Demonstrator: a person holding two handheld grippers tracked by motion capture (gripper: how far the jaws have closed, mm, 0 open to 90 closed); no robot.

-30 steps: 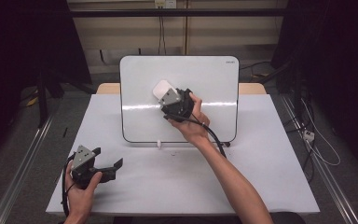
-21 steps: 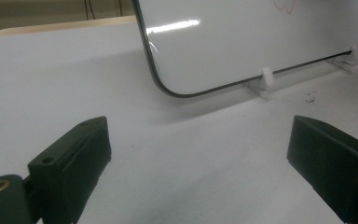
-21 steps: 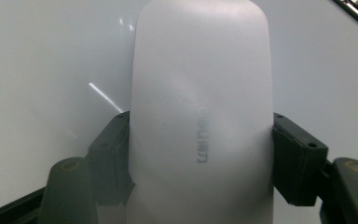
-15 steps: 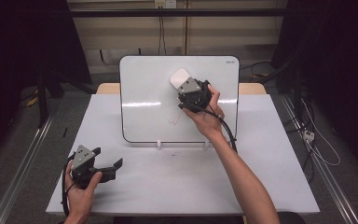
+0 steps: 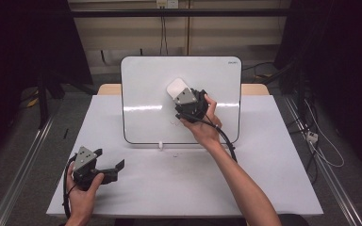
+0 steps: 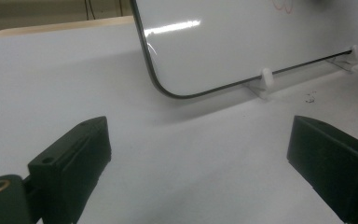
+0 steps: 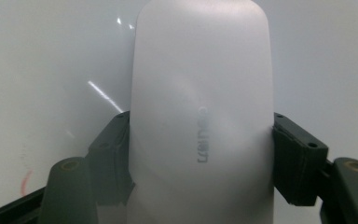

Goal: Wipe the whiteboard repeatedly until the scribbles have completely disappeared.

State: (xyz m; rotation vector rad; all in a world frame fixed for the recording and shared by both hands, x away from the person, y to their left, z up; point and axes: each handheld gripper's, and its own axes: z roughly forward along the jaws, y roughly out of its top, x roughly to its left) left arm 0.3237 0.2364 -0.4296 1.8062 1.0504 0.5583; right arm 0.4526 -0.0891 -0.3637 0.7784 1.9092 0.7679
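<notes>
White plastic, rounded at the ends and faintly lettered along its back: that is the eraser (image 7: 200,116) your right gripper (image 5: 185,96) has clamped, one black jaw pressed to each long side in the right gripper view. From above, the eraser (image 5: 176,87) lies flat against the face of the whiteboard (image 5: 141,108), slightly above the board's centre and just off its midline, at about 11 o'clock from your right hand (image 5: 206,123). Your fingers wrap the gripper body from its 5 o'clock side, and its cable runs down along your forearm toward 5 o'clock.

In the right gripper view a faint red smear shows on the board at the lower left, at 8 o'clock from the eraser. In the left gripper view further red marking sits at the top edge of the whiteboard (image 6: 242,42); it is too cropped to read.

You have the board propped upright and leaning back on small white clip feet (image 6: 266,79) at its lower edge, on the white table (image 5: 264,188). A few dark specks lie on the table beside the feet.

Your left gripper (image 5: 104,171) rests on the table at 7 o'clock from the board, well apart from it, held in your left hand (image 5: 82,190). Its jaws stand wide apart with nothing between them, pointing toward 3 o'clock.
</notes>
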